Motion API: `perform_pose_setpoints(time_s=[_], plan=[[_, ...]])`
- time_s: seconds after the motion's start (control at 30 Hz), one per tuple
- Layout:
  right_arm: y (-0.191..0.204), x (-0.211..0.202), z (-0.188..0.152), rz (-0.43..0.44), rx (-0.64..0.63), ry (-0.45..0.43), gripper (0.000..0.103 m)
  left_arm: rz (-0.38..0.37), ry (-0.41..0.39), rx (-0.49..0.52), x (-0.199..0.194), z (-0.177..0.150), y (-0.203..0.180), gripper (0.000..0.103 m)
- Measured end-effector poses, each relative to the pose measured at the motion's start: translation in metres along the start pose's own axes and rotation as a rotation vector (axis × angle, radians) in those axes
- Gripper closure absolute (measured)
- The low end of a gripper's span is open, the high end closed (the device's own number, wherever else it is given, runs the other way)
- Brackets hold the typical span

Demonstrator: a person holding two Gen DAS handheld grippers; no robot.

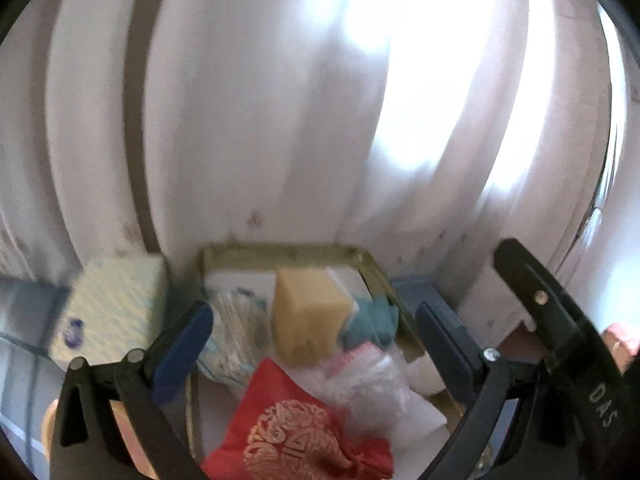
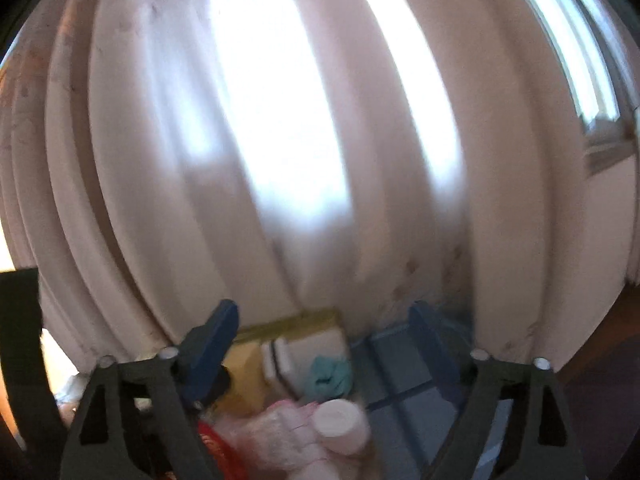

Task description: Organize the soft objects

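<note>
A gold-rimmed tray point(image 1: 376, 268) holds soft things: a yellow sponge block point(image 1: 308, 312), a teal cloth point(image 1: 372, 320), a red embroidered pouch point(image 1: 296, 432), a pale wrapped bundle point(image 1: 236, 340) and pink-white crinkled plastic point(image 1: 368, 376). My left gripper point(image 1: 312, 344) hangs open above the tray, nothing between its blue pads point(image 1: 184, 352). In the right wrist view my right gripper point(image 2: 328, 344) stands open and empty over the same heap: yellow sponge point(image 2: 244, 376), teal cloth point(image 2: 330, 374), a pink-white roll point(image 2: 340, 426) near the bottom. Both views are blurred.
A pale yellow-green pack point(image 1: 112, 312) stands left of the tray. A blue lattice basket point(image 2: 404, 384) sits to the tray's right. White curtains point(image 1: 280, 120) hang close behind everything. A black strap point(image 2: 20, 344) shows at the right view's left edge. A hand point(image 1: 620, 344) shows at the right.
</note>
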State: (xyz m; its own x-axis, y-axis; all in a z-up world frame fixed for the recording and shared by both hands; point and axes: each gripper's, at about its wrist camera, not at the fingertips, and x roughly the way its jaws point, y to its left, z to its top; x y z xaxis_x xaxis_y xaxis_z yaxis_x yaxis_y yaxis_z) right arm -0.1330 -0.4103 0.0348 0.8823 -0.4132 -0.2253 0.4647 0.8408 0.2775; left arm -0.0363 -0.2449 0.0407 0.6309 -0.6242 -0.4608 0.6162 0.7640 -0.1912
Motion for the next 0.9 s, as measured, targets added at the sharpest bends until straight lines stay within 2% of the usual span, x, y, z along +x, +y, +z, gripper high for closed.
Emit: perform_pose_setpoints(time_s=[0.13,0.27,0.33,0.53,0.67,0.9], plan=[[-0.006,-0.020,-0.006,-0.088,-0.030,-0.136,0.008,0.064,-0.120,0.052,-0.016,-0.003,-0.007,0.001],[-0.014,-0.031,-0.015,-0.098,-0.022,-0.196,0.005,0.162,-0.217,0.121,-0.018,-0.010,-0.014,0.001],[-0.014,-0.033,-0.019,-0.096,-0.032,-0.191,0.005,0.202,-0.228,0.125,-0.020,-0.013,-0.014,0.001],[-0.005,-0.044,-0.025,-0.065,-0.059,-0.213,0.005,0.213,-0.278,0.093,-0.023,-0.019,-0.001,0.001],[-0.001,-0.046,-0.030,-0.049,-0.088,-0.209,0.005,0.228,-0.278,0.093,-0.029,-0.028,0.002,0.001],[0.005,-0.053,-0.033,-0.049,-0.114,-0.224,0.005,0.268,-0.303,0.135,-0.039,-0.041,-0.003,0.000]])
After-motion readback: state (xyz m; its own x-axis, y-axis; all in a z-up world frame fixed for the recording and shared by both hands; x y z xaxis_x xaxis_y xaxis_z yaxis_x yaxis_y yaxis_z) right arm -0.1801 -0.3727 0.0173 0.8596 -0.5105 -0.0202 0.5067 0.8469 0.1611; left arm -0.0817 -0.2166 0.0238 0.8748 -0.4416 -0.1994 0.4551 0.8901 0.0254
